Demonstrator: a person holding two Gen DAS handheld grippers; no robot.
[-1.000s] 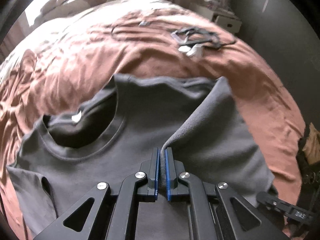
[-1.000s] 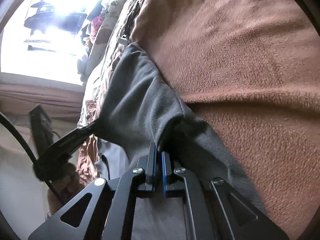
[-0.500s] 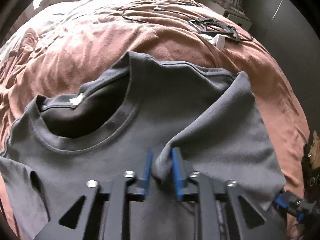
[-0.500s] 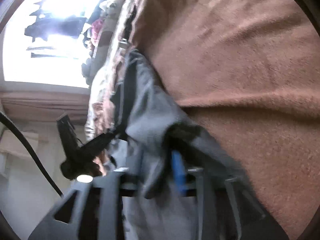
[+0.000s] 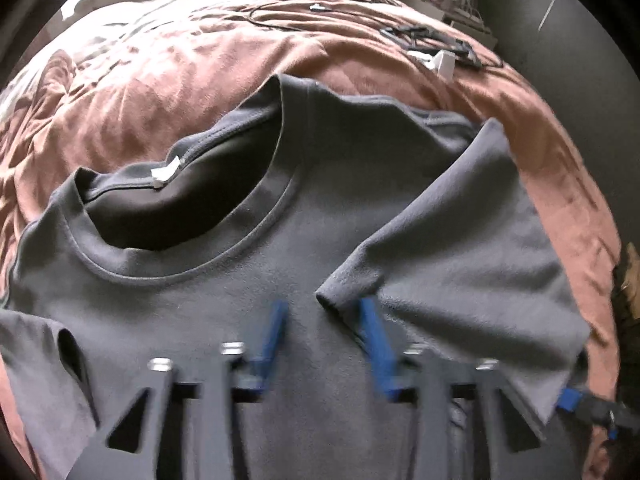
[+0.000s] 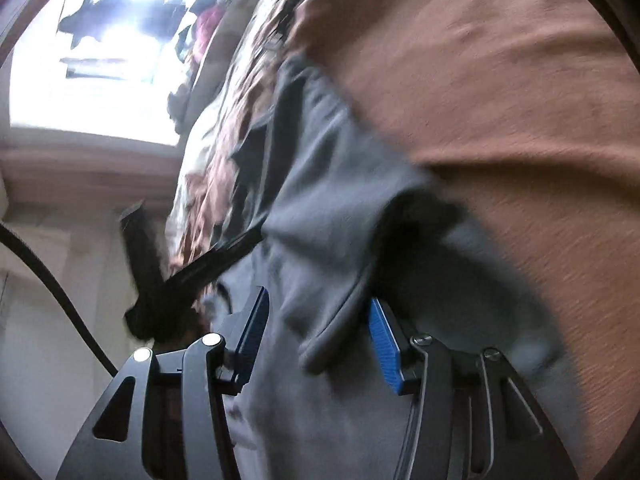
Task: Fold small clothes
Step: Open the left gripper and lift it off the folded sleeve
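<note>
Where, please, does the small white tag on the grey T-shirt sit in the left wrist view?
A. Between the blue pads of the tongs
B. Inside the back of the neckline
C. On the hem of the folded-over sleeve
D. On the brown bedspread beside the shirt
B: the white tag sits at the inner back seam of the collar of the grey T-shirt, well above the folded-over sleeve.

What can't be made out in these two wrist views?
- Left wrist: grey T-shirt hem, cut off by the frame's bottom edge and the left gripper.
- Left wrist: black items on the brown bedspread, too small to identify.
- Right wrist: folded cloth between the right gripper fingers, motion-blurred; the window is glare.
</note>
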